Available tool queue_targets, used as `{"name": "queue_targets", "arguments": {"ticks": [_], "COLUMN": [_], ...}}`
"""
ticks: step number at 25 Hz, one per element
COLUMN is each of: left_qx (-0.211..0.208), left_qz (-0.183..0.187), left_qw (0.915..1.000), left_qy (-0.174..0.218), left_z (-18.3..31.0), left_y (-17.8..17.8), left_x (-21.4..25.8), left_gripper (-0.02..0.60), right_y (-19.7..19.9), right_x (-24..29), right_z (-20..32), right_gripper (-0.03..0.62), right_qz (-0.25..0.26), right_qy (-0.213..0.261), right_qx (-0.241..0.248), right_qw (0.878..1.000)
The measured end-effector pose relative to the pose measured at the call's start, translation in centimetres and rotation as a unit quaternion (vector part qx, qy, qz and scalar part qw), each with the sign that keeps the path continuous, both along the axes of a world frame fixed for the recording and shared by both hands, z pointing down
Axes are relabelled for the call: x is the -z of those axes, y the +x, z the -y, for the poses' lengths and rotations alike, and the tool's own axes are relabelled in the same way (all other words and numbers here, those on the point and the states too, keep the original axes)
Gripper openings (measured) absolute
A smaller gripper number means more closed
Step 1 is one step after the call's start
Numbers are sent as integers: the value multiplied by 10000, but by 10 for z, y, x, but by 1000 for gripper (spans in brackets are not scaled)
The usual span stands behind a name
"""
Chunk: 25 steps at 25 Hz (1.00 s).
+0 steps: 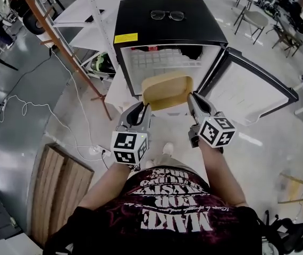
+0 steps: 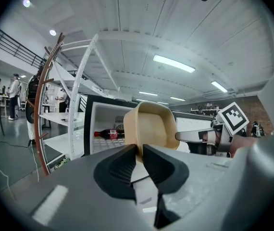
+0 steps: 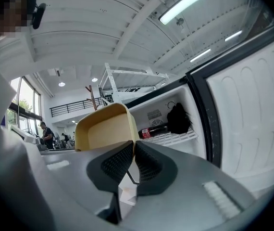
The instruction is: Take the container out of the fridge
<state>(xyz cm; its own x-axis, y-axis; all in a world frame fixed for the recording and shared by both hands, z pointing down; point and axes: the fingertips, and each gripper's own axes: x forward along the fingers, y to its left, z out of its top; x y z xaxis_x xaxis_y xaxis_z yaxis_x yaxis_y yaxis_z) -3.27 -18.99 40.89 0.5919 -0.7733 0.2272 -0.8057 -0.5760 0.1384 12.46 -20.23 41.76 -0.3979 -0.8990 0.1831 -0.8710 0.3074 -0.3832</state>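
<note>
Left hand-held gripper (image 1: pixel 145 106) and right hand-held gripper (image 1: pixel 192 96), near level, each clamped on container (image 1: pixel 167 88)

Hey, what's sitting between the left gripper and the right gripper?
The tan container: the left gripper and the right gripper each clamp its rim, seen in the head view.

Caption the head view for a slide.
Left gripper and right gripper hold a tan container before the open fridge.

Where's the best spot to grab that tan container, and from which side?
On the container, pinch the thin wall at its left and right ends from the near side. It's wide and open-topped, so only the wall fits; the left gripper and right gripper hold it so.
</note>
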Motion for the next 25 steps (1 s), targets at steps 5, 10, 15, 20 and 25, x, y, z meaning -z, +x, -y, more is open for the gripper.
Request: {"name": "queue_targets", "arguments": {"ticks": [5, 10, 15, 20, 25], "left_qx": [136, 167, 111, 116, 118], "left_qz": [45, 163, 357, 382, 432], "left_qw": [9994, 9983, 9964, 9942, 9922], "left_qy": [330, 536, 763, 1003, 1166], "left_z": [1, 2, 9, 16, 24], "left_y": [-9, -15, -17, -18, -17], "left_x": [18, 35, 56, 75, 91], "left_gripper": [34, 31, 32, 28, 25], "right_y": [-8, -16, -19, -21, -20], "right_x": [18, 41, 64, 76, 87], "right_z": [-11, -16, -14, -10, -4], "right_gripper": [44, 44, 46, 48, 48], "right_qz": [-556, -951, -1192, -1390, -1469], "right_qy": [338, 687, 943, 1066, 1149], "right_qx": [32, 48, 45, 51, 102], "right_qw": [9979, 9931, 9884, 9845, 9824]}}
